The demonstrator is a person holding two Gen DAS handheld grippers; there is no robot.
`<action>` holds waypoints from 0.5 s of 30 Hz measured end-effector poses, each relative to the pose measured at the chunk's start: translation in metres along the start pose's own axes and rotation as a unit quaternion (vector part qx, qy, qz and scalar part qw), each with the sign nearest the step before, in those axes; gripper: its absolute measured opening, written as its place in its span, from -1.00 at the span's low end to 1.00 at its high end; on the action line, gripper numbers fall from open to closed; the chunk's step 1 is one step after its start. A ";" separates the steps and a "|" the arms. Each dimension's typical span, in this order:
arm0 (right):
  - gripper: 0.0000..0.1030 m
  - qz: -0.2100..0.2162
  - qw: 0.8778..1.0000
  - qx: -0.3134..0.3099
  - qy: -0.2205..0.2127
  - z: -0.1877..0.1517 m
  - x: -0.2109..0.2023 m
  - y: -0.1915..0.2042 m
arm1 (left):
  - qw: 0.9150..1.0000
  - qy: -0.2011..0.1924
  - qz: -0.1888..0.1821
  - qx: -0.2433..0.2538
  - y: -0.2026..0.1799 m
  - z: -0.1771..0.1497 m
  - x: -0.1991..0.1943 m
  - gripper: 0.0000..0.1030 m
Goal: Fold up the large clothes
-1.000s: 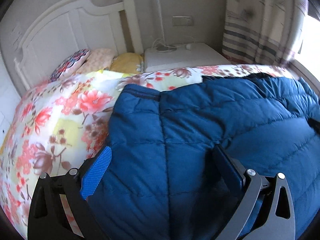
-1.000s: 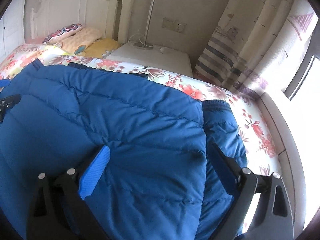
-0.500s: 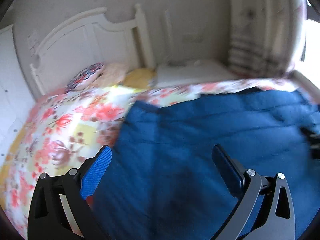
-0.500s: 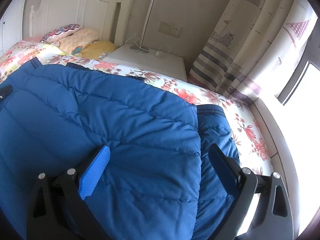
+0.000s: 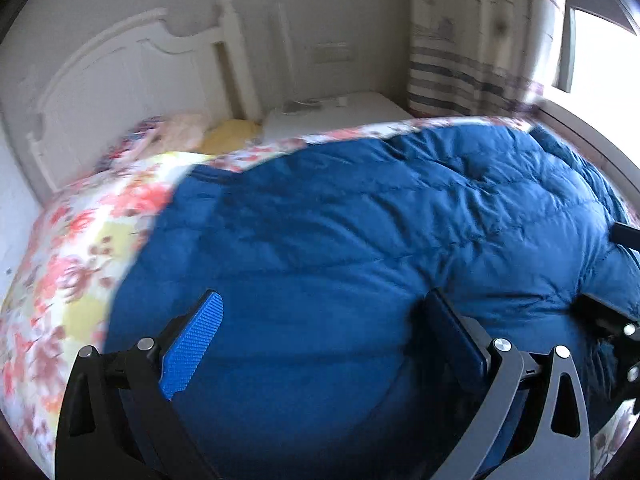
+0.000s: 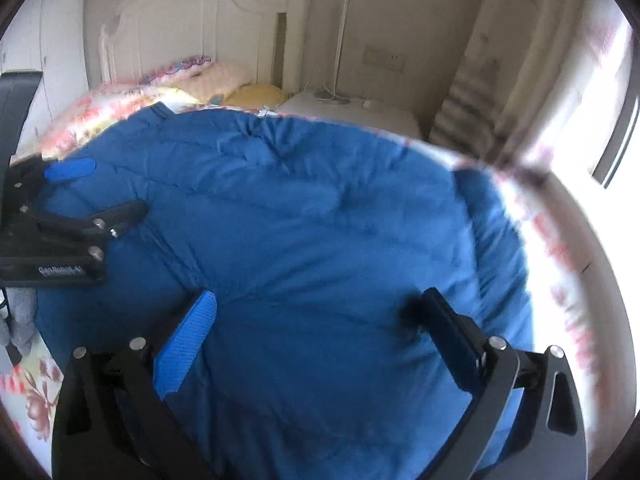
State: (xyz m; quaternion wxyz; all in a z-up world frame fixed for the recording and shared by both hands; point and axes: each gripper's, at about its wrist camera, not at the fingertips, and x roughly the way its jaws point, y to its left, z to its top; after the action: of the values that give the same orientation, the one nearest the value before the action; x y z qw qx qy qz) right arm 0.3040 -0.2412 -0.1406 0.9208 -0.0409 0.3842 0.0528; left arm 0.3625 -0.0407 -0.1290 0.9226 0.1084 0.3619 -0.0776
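Observation:
A large blue quilted down jacket (image 5: 360, 248) lies spread across the floral bed cover (image 5: 72, 264); it also fills the right wrist view (image 6: 320, 240). My left gripper (image 5: 324, 332) is open and empty above the jacket's near left part. My right gripper (image 6: 316, 332) is open and empty above the jacket's near right part. The left gripper also shows at the left edge of the right wrist view (image 6: 92, 192), over the jacket. A folded-under blue part (image 6: 496, 248) shows at the jacket's right side.
A white headboard (image 5: 132, 76) and pillows (image 5: 176, 140) stand at the far end. A white bedside table (image 6: 352, 114) with a thin lamp stands beside the bed. A striped curtain (image 5: 472, 40) and bright window are at the right.
Both grippers have pulled back and up from the jacket, staying open. The views have tilted, and the left gripper has come into the right wrist view.

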 end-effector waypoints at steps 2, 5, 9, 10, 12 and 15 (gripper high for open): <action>0.94 -0.007 1.000 0.003 0.000 0.000 -0.009 -0.003 | 1.000 -0.014 0.007 -0.016 0.017 -0.007 -0.015 0.91; 0.94 -0.015 1.000 0.017 -0.022 -0.009 -0.036 -0.023 | 0.998 0.002 0.042 -0.046 0.052 -0.022 -0.016 0.91; 0.94 -0.013 0.997 0.070 0.003 -0.040 -0.041 -0.074 | 0.994 0.024 0.012 -0.109 0.096 -0.041 -0.004 0.91; 0.94 0.004 0.997 0.083 0.005 -0.046 -0.040 -0.082 | 0.993 0.025 0.010 -0.114 0.099 -0.042 -0.002 0.91; 0.95 0.033 0.994 0.102 0.002 -0.055 -0.033 -0.095 | 0.993 0.031 0.030 -0.106 0.094 -0.040 -0.002 0.91; 0.86 0.013 0.995 0.103 0.010 -0.050 -0.037 -0.092 | 0.992 0.021 0.045 -0.113 0.086 -0.036 -0.017 0.91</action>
State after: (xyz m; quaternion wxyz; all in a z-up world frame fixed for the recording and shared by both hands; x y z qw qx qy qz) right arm 0.2547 -0.3409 -0.1456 0.9155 0.0589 0.3972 0.0247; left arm 0.3455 0.0530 -0.1308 0.9235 0.0214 0.3828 0.0074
